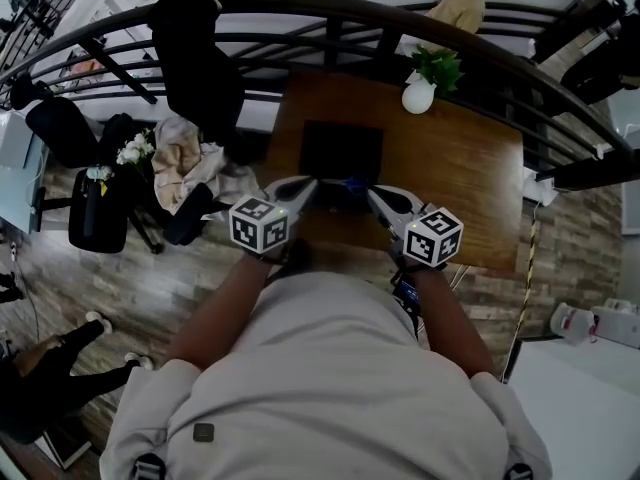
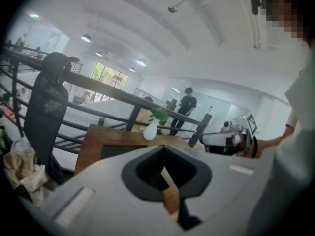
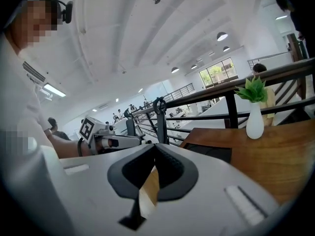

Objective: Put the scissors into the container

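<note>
While both hover over the wooden table [image 1: 470, 168], I see my left gripper [image 1: 306, 184] and right gripper [image 1: 376, 194] closed tight and empty; the scissors [image 1: 351, 182], just a blue glimpse, lie between their tips on the dark mat [image 1: 340, 148].

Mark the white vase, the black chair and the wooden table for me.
white vase [image 1: 418, 95]: head view, on its round belly.
black chair [image 2: 45, 107]: left gripper view, on its backrest.
wooden table [image 3: 275, 154]: right gripper view, on bare tabletop.

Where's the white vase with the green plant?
In the head view, the white vase stands on the wooden table, far edge, right of middle, by the railing.
</note>
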`<act>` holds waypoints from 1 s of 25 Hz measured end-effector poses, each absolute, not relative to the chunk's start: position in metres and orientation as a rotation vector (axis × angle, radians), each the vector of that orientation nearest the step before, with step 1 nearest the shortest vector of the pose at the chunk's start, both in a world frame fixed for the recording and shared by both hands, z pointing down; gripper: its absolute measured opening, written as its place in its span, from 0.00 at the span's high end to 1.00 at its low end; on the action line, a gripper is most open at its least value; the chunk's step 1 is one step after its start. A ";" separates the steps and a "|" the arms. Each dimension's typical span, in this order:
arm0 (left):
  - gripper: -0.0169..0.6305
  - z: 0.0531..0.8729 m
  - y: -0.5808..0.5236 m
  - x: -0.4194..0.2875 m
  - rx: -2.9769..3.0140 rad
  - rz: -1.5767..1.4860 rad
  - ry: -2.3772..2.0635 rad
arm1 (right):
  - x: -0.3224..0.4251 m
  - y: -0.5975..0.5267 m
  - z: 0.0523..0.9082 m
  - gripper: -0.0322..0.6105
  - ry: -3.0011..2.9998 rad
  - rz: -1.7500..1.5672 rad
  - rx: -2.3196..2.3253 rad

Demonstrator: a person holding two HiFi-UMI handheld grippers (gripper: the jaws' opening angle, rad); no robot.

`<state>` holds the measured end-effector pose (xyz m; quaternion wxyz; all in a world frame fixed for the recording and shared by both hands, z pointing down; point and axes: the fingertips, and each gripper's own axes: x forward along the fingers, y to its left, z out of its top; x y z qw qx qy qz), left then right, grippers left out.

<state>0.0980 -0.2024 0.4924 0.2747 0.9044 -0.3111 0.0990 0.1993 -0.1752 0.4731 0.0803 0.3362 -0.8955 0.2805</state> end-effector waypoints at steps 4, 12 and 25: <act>0.97 0.488 -0.181 0.111 2.437 0.266 -0.864 | 0.209 -0.154 0.468 0.94 -2.688 0.780 0.960; 0.97 0.487 -0.125 0.112 2.448 0.217 -0.965 | 0.211 -0.100 0.472 0.94 -2.718 0.743 0.860; 0.97 0.476 -0.053 0.103 2.448 0.210 -1.105 | 0.222 -0.024 0.484 0.94 -2.742 0.752 0.812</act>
